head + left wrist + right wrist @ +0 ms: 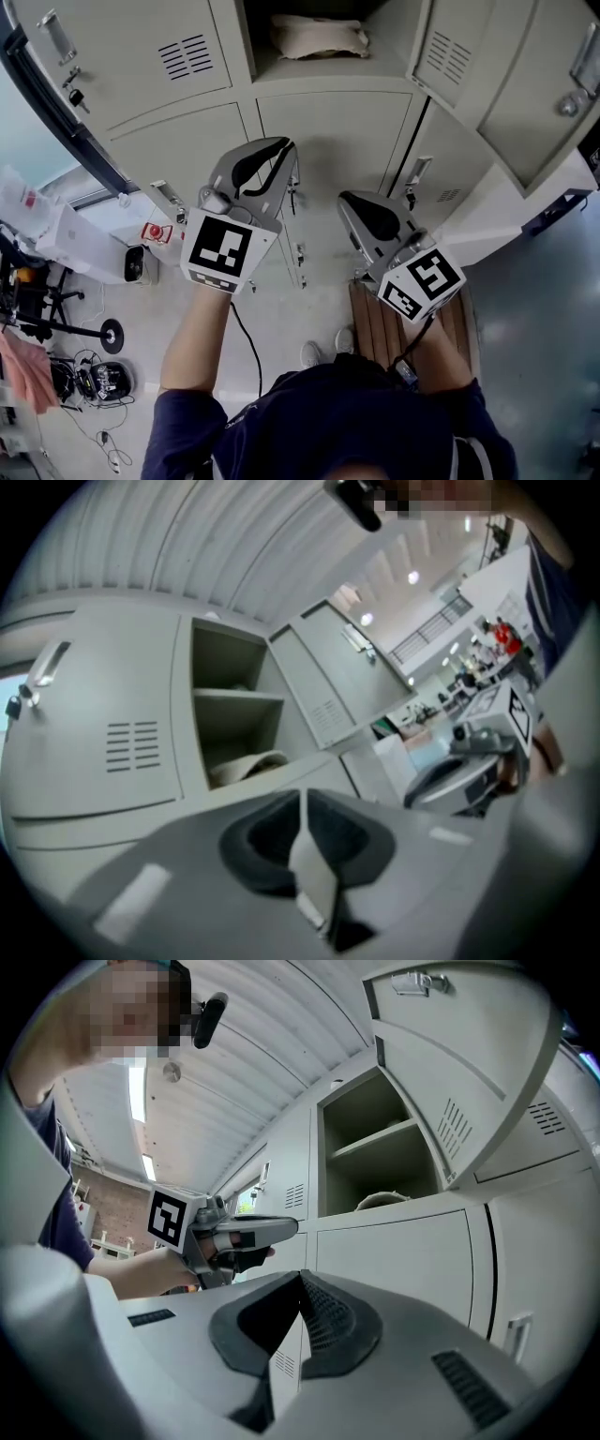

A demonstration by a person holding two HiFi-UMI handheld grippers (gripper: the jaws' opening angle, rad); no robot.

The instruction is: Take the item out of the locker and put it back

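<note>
Starting at the left gripper (302, 803), we find its two jaws brought together at the tips, with nothing caught between them. The right gripper (300, 1283) is in the same condition: closed and empty. Both point roughly level at the far bank of lockers, side by side and a little apart. In the head view the left one sits somewhat farther forward than the right.

Beyond them, the locker (328, 81) stands with its door (455, 47) swung out to the right, so the opening is unobstructed from our side. The item (319, 37), a pale crumpled bundle that looks like cloth, lies on the compartment floor beneath a shelf (370, 1140), just behind the front ledge.

The relation that matters is this: the item lies farther away and higher than both grippers, roughly between their lines and slightly toward the left one. Its long axis runs left to right across the opening. We judge the left gripper the nearer of the two. It would need to open its jaws, rise over the ledge and close across the bundle's short dimension.
</note>
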